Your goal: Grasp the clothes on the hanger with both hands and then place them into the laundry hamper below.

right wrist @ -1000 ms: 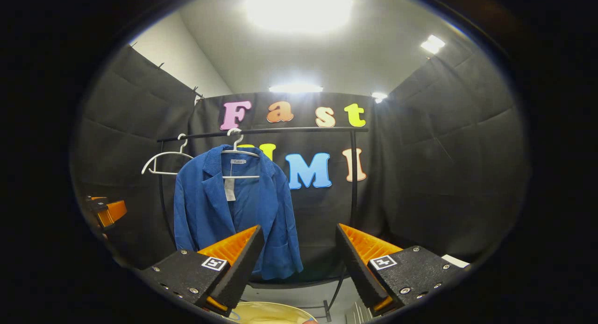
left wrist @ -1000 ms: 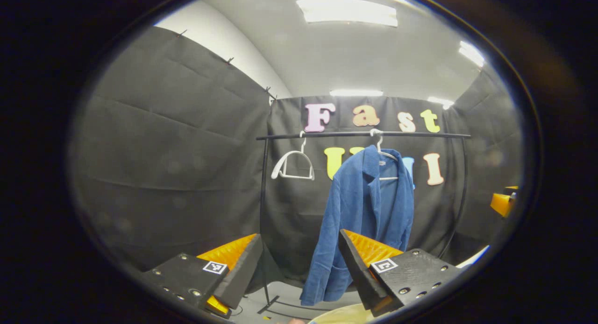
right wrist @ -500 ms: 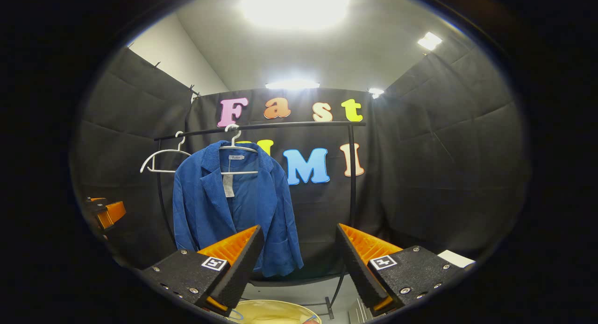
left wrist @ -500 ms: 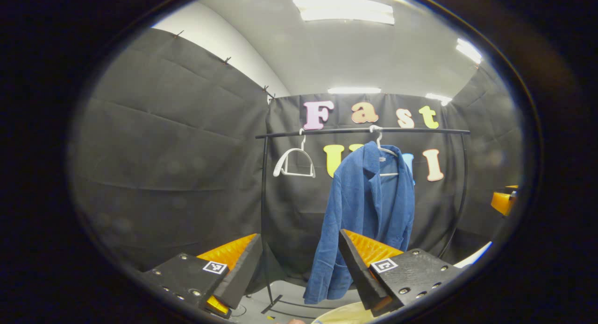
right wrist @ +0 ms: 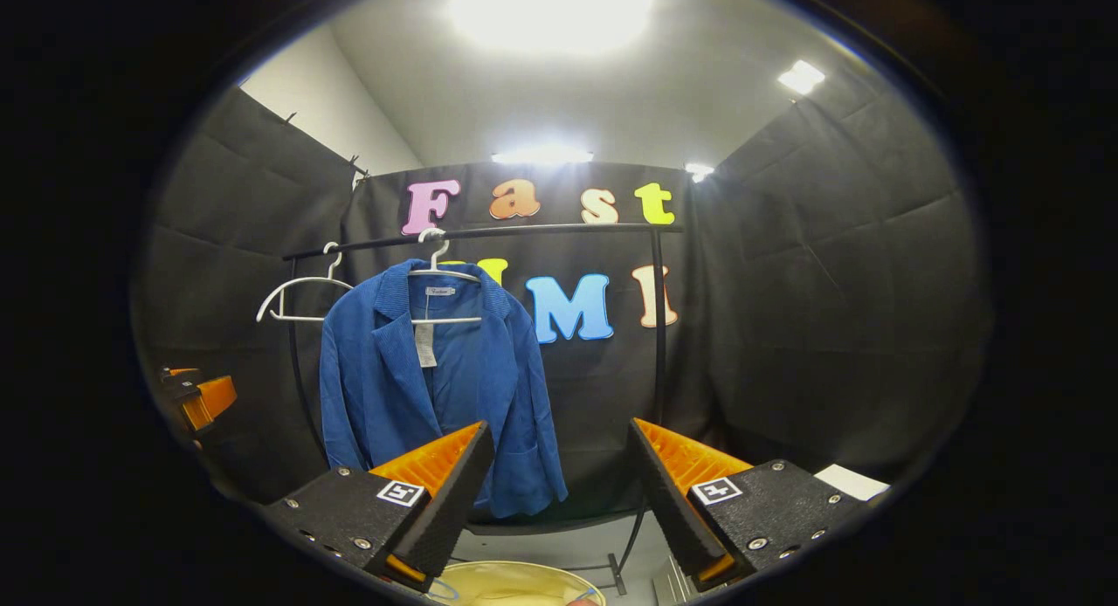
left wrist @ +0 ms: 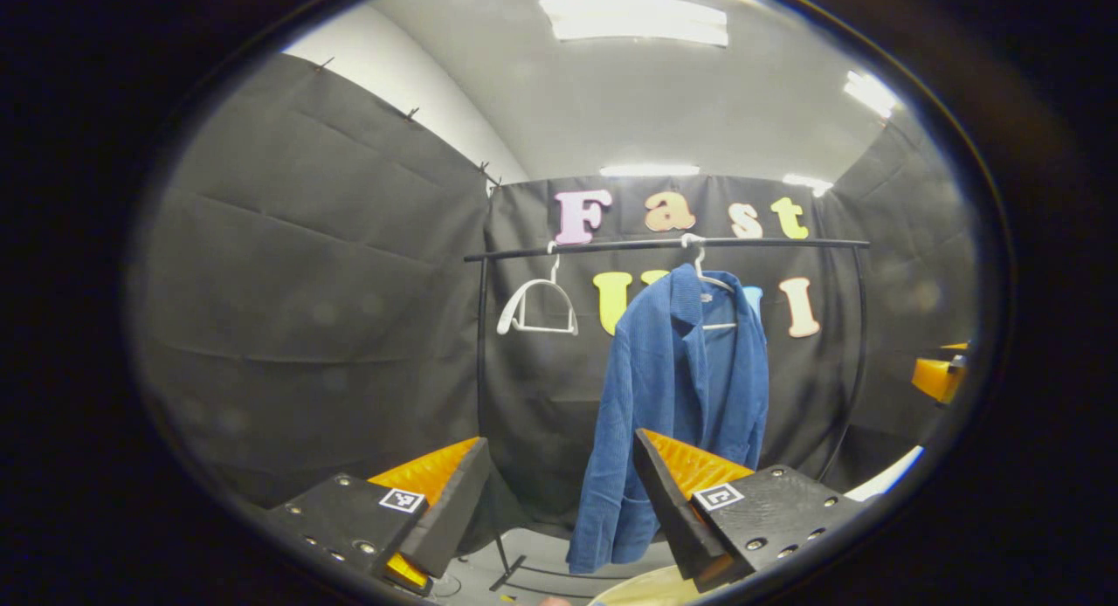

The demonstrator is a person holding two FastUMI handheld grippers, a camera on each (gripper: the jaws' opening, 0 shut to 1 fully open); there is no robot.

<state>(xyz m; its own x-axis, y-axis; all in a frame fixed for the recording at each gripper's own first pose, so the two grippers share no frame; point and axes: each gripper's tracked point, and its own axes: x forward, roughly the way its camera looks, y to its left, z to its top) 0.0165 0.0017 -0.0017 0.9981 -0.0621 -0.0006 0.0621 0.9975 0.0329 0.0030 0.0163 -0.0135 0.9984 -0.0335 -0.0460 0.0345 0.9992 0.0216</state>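
A blue corduroy jacket [left wrist: 677, 414] [right wrist: 437, 383] hangs on a white hanger [right wrist: 441, 270] from a black rail [left wrist: 664, 244] [right wrist: 489, 233]. Under it, the pale rim of the laundry hamper [right wrist: 511, 584] [left wrist: 642, 588] shows at the bottom edge. My left gripper [left wrist: 559, 479] is open and well short of the jacket, with nothing between its fingers. My right gripper [right wrist: 559, 471] is open too, and just as far back. In the right gripper view the left gripper [right wrist: 196, 396] shows at the far left; in the left gripper view the right gripper [left wrist: 939, 375] shows at the far right.
An empty white hanger [left wrist: 537, 305] [right wrist: 301, 296] hangs on the rail to the left of the jacket. The rack's black uprights [right wrist: 659, 327] and feet [left wrist: 511, 567] stand on a grey floor. A white object [right wrist: 852, 481] lies low at the right.
Both views have shifted slightly: the rack and jacket sit a little higher and more to the left in the frames. Both grippers stay open.
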